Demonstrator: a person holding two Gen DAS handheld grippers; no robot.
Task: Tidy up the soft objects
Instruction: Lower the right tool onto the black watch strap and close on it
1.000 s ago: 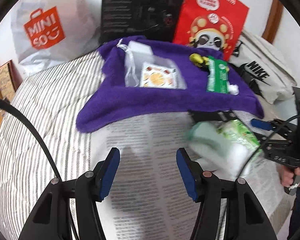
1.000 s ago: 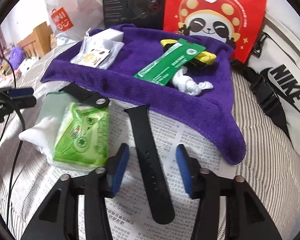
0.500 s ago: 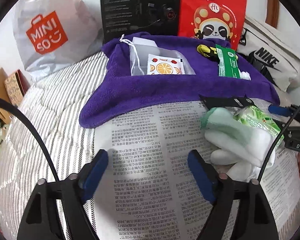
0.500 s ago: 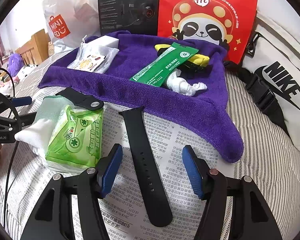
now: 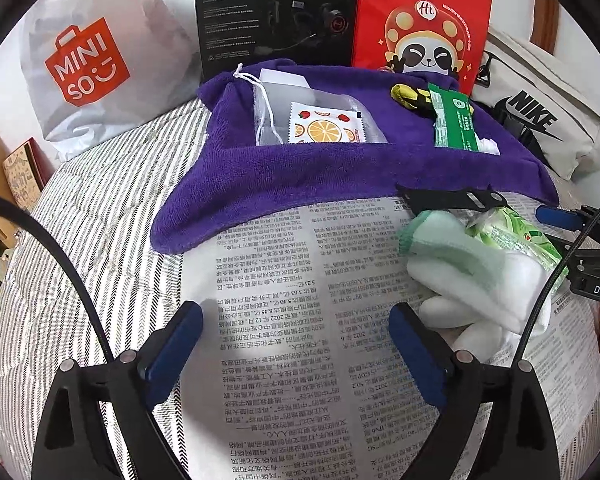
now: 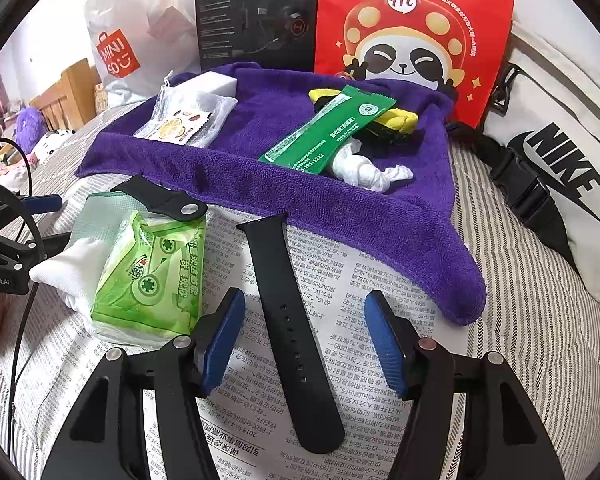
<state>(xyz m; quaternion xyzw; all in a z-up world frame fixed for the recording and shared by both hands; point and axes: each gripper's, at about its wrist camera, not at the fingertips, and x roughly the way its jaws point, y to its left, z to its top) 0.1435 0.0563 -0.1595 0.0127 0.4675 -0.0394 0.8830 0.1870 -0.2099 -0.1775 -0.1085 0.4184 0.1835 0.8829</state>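
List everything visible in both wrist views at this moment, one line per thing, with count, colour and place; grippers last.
towel: 1, purple, spread on the bed before the bags
mesh pouch: 1, white, on the towel's left part
sachet: 1, green, on the towel
knotted cloth: 1, white, beside the sachet
yellow-black item: 1, under the sachet
watch straps: 2, black, on the newspaper
tissue pack: 1, green, on the glove
glove: 1, white and green, on the newspaper
newspaper: 1, over the striped bedding
bags: red, white Miniso, white Nike; black box between
left gripper: open, empty, jaws just widened
right gripper: open, straddling a strap
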